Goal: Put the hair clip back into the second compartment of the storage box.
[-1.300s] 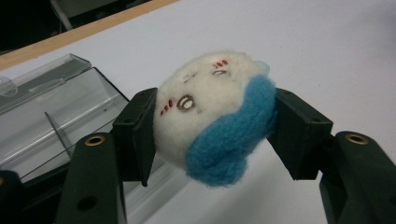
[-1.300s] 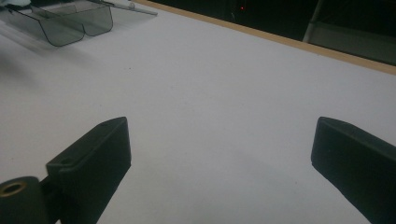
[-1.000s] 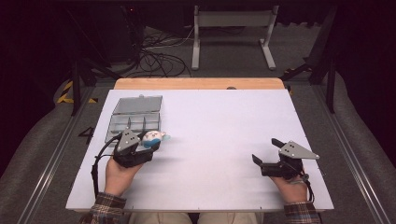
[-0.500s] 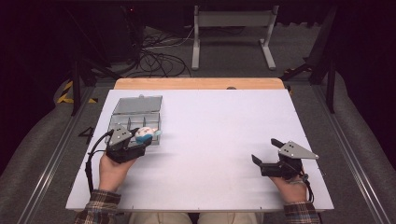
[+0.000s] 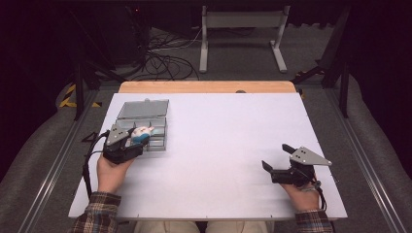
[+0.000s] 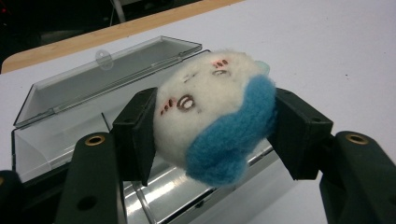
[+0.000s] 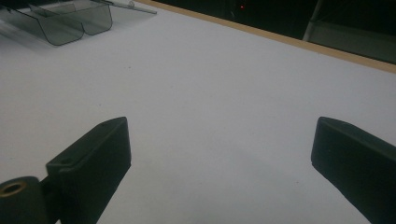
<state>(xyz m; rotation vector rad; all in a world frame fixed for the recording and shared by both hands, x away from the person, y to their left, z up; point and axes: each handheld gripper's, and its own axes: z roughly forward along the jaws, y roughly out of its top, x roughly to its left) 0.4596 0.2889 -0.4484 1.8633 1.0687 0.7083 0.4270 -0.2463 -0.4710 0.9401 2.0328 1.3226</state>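
A small white and blue plush toy point(image 6: 215, 121) with a stitched face sits squeezed between the jaws of my left gripper point(image 6: 210, 126). In the high view that left gripper point(image 5: 137, 137) holds the plush toy point(image 5: 142, 134) over the near part of a clear plastic compartment box point(image 5: 150, 121) whose lid lies open toward the far side. The open box point(image 6: 74, 121) lies just beyond and below the toy in the left gripper view. My right gripper point(image 5: 278, 158) rests at the table's right side, open, with bare white tabletop between its jaws point(image 7: 219, 163).
The white table top point(image 5: 228, 141) has a wooden strip point(image 5: 209, 87) along its far edge. A corner of the clear box point(image 7: 70, 21) appears at the top left of the right gripper view. Cables and a metal stand lie on the floor beyond the table.
My left gripper has carried the plush toy leftward and away from me, from beside the box to over its near compartments. The right gripper has stayed still.
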